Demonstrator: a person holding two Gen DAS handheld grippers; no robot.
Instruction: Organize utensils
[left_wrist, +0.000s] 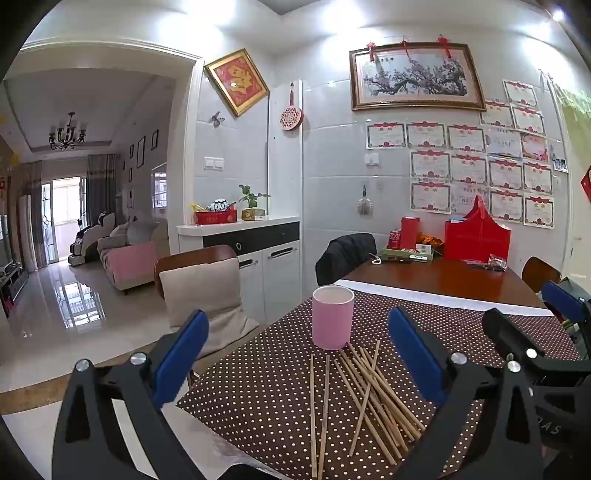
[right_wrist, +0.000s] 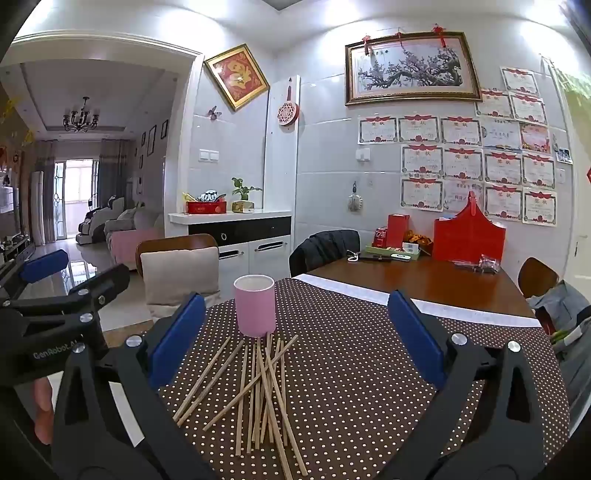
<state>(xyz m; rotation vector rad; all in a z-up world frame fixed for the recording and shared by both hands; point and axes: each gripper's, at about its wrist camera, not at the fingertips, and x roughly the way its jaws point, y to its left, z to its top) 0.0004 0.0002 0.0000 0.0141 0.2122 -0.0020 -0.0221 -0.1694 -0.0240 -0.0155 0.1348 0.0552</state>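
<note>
Both grippers, left gripper (left_wrist: 295, 354) and right gripper (right_wrist: 295, 339), hover with jaws wide apart, holding nothing. The chopsticks (right_wrist: 258, 384) lie crisscrossed on the desk (right_wrist: 369, 369) just before the pink cup (right_wrist: 255, 304). I'd pinch an outlying stick near its middle first.

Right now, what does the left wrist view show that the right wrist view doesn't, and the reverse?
Only the left wrist view shows the right gripper, entering from its right edge.

Only the right wrist view shows the left gripper at its left edge, and part of the hand below it.

Both show the pink cup upright on the dotted tablecloth, with the loose chopsticks scattered in front of it. Both grippers are open and empty.
</note>
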